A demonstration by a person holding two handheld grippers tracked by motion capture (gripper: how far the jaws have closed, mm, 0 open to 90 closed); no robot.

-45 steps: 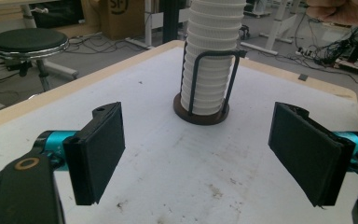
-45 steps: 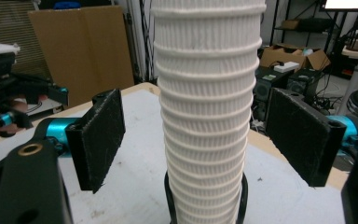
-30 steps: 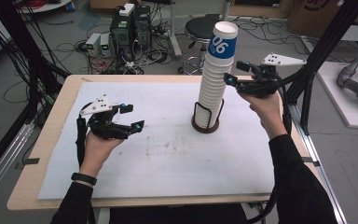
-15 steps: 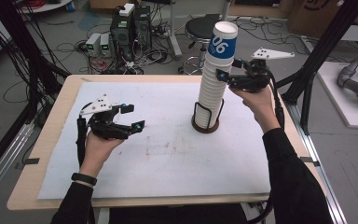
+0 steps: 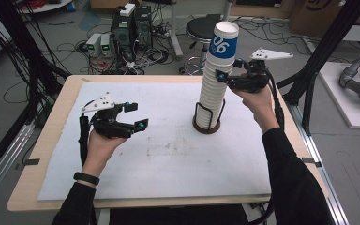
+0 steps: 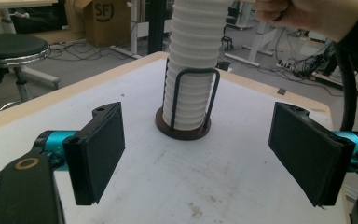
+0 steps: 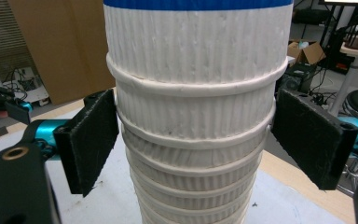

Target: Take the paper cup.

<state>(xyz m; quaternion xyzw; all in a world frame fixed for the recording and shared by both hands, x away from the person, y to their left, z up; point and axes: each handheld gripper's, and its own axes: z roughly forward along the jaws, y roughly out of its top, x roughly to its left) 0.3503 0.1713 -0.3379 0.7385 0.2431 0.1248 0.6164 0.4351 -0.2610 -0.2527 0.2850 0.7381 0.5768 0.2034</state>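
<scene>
Left claw (image 5: 137,116) sits nearest, at about 8 o'clock from the bench (image 5: 37,154) centre, held just above the white sheet (image 5: 168,159). Its jaws stand spread with nothing between them; in the left claw view they frame the holder base farther off.

At about 1 o'clock from centre stands the cup stack (image 5: 215,79), upright in a dark wire holder (image 5: 206,123) on the sheet. The top cup carries a blue band (image 5: 225,45).

Right claw (image 5: 227,79) is at the stack's upper part, at 3 o'clock from it, jaws pointing toward 9 o'clock. Its jaws have just been opening; in the right gripper view the stack (image 7: 196,116) is between the 2 pads (image 7: 91,140), left pad at the rim edge, right pad just clear. No pinch on the cups.
</scene>
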